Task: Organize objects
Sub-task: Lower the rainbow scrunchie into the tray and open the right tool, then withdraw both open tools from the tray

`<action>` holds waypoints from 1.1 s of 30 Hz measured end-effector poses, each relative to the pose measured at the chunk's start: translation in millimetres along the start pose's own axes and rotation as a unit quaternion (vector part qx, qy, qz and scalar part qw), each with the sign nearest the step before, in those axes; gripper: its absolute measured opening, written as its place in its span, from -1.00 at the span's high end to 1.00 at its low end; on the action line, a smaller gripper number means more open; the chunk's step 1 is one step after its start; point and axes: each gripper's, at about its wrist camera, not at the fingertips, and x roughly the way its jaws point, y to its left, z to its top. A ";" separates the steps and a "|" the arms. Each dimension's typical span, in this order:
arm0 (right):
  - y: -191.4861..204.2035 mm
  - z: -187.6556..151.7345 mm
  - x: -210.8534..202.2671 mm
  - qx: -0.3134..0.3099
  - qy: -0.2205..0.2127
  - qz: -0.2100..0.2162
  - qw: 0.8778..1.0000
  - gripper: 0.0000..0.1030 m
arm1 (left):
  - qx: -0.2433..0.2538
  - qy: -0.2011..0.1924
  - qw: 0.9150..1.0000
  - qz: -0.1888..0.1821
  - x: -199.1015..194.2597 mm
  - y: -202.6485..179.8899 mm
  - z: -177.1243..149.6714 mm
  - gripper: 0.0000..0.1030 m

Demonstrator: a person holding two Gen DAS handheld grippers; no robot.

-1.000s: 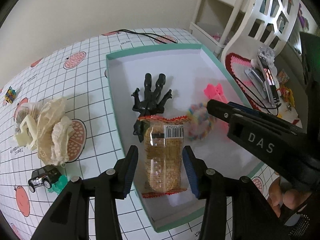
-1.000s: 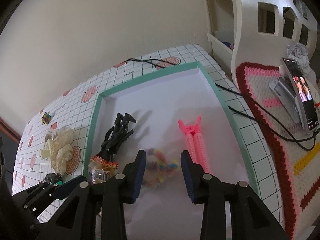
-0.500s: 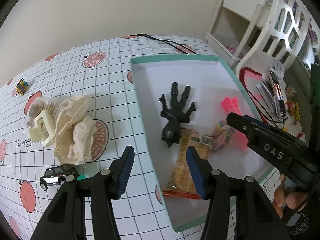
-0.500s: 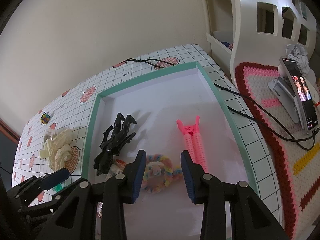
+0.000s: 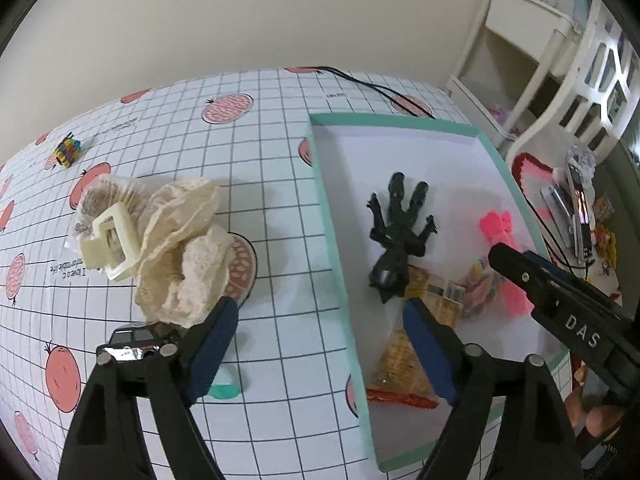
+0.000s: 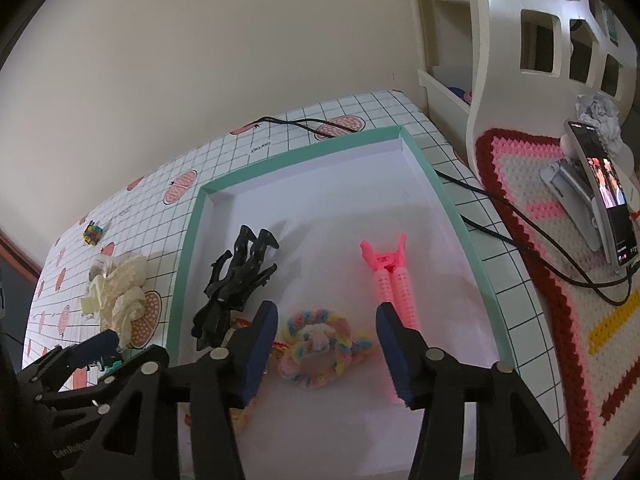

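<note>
Gridded tablecloth (image 5: 280, 208), teal tray (image 5: 340, 264), toys

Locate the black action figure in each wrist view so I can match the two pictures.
Left wrist view: the black action figure lies right of centre, inside the tray, legs toward the far wall, head by the cracker packet.
Right wrist view: the figure lies left of centre, near the tray's left wall, just beyond the right claw.
Shared landmark: the teal-rimmed tray.
</note>
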 end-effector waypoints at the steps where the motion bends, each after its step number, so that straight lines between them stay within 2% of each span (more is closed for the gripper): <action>1: 0.3 -0.2 -0.3 -0.001 -0.001 0.001 1.000 -0.23 | -0.002 -0.004 1.000 0.002 -1.1 1.2 0.4 -0.66; 3: 1.1 -0.2 -0.4 -0.002 -0.004 0.002 1.000 -0.26 | -0.004 -0.012 1.000 0.010 -3.1 3.0 0.2 -0.75; 4: 1.4 -0.1 -0.3 -0.003 -0.005 0.002 1.000 -0.31 | -0.005 -0.016 1.000 0.016 -3.8 3.7 0.1 -0.93; 5: 1.7 -0.3 -0.2 -0.003 -0.005 0.001 1.000 -0.37 | -0.005 -0.020 1.000 0.019 -4.6 3.7 0.0 -0.99; 7: 1.4 -0.4 -0.3 -0.003 -0.006 0.000 1.000 -0.42 | -0.006 -0.026 0.999 0.026 -6.1 5.0 0.8 -0.99; 16: -0.5 -0.5 -2.0 0.000 -0.014 -0.001 1.000 -0.92 | -0.016 -0.026 0.999 0.033 -4.6 12.7 3.4 -0.99; 20: -0.5 -0.8 -1.7 0.001 -0.017 0.002 1.000 -1.00 | -0.019 -0.031 0.999 0.038 -6.4 14.9 3.5 -0.99; 33: 4.0 0.4 -5.8 -0.003 -0.030 0.008 1.000 -1.00 | -0.033 -0.051 0.997 0.044 -12.9 23.4 7.3 -0.99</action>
